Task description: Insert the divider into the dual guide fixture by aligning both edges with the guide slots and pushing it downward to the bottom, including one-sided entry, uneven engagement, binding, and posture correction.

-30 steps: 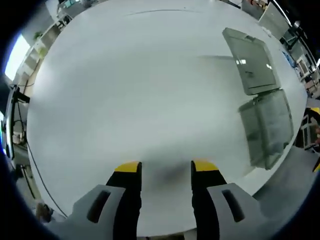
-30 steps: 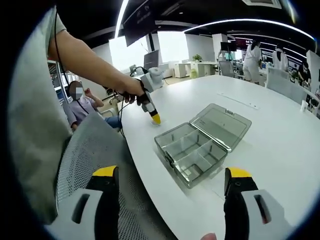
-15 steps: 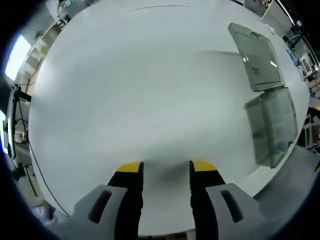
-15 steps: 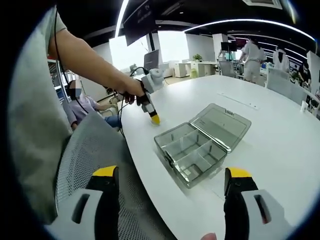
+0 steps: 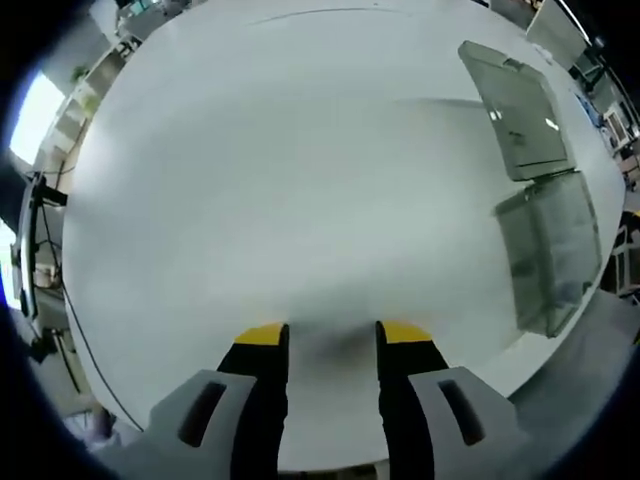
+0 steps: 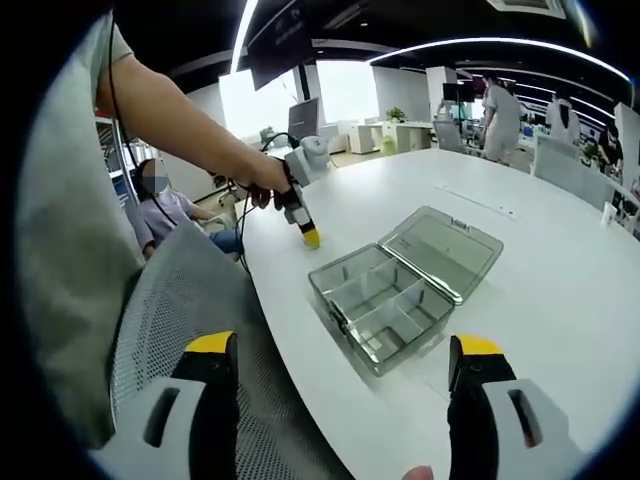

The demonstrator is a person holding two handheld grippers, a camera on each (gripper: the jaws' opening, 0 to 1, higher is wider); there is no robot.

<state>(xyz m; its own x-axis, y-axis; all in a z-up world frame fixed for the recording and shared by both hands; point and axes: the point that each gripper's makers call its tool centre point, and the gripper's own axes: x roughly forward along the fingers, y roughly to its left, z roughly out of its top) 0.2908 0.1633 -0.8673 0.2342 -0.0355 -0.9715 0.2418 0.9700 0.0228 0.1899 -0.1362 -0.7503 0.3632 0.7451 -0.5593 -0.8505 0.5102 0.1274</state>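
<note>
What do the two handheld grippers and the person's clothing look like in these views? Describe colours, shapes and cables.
The left gripper and the right gripper each have black jaws with yellow tips on pale grey housings. In the right gripper view, the left gripper has a rounded grey body with a thin dark cable running up the arm. The person wears a short grey sleeve.

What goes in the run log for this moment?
stage: before pickup | left gripper: open, empty, tips low over white table | right gripper: open wide, empty | compartment box: lid open, on table
</note>
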